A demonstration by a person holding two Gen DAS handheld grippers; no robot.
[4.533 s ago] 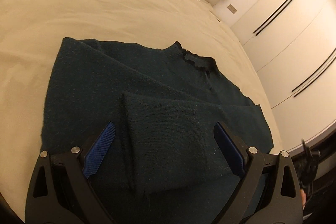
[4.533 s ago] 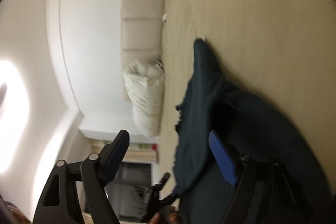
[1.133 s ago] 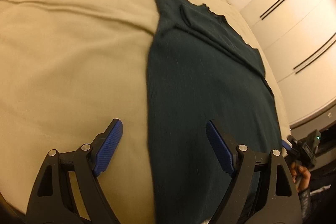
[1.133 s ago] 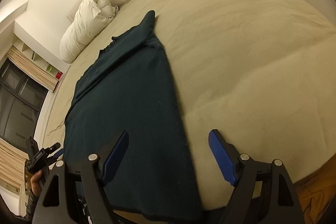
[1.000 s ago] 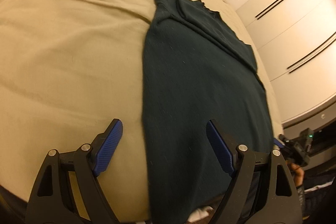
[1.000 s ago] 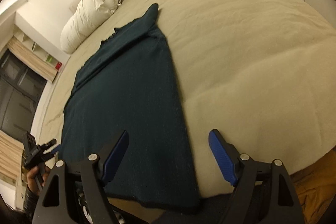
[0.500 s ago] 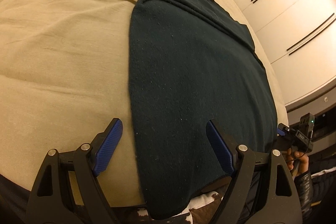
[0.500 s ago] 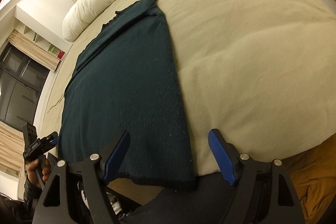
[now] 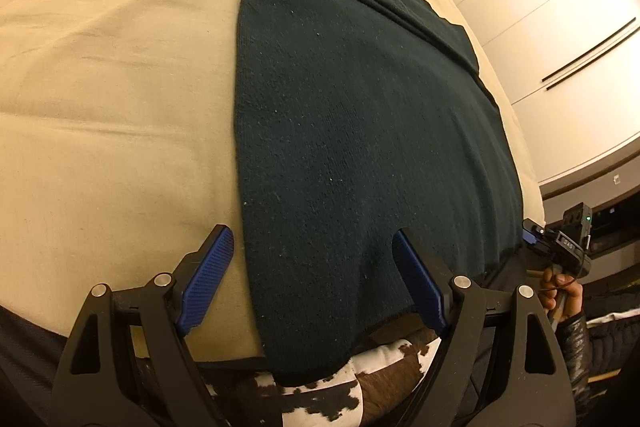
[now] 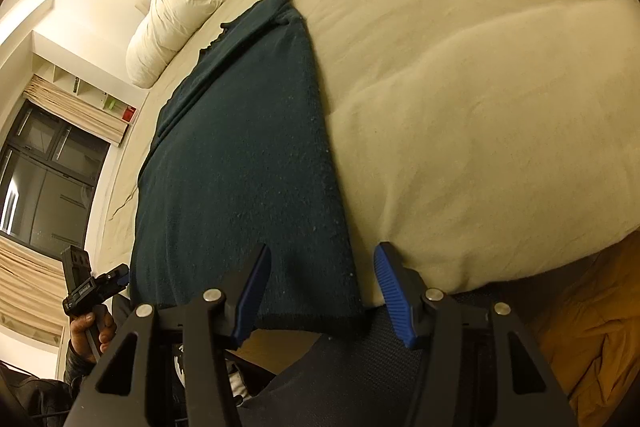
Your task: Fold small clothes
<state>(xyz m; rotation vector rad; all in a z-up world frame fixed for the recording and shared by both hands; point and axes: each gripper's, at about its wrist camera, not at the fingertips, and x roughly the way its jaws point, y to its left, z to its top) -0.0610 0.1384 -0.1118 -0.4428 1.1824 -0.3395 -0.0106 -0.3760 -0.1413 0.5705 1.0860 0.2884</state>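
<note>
A dark green knitted sweater (image 9: pixel 360 115) lies flat on the beige bed (image 9: pixel 112 87), sleeves folded in, its hem hanging a little over the near edge. My left gripper (image 9: pixel 308 275) stands open over the hem's left corner, with the sweater's left edge between its blue pads, not touched. In the right wrist view the same sweater (image 10: pixel 240 163) runs away toward the headboard. My right gripper (image 10: pixel 320 287) straddles the hem's right corner and its jaws are closing, the cloth between them but not pressed.
A rolled white duvet (image 10: pixel 176 19) lies by the padded headboard. White wardrobe doors (image 9: pixel 560 27) stand to the right of the bed. A cow-pattern rug (image 9: pixel 360 379) shows below the bed edge. A dark window (image 10: pixel 44 179) is at the left. An orange cloth (image 10: pixel 592 327) lies on the floor.
Both grippers have drawn back from mid-sweater to its near hem at the bed edge. The right gripper's jaws have narrowed around the hem's right corner. The left jaws kept their width.
</note>
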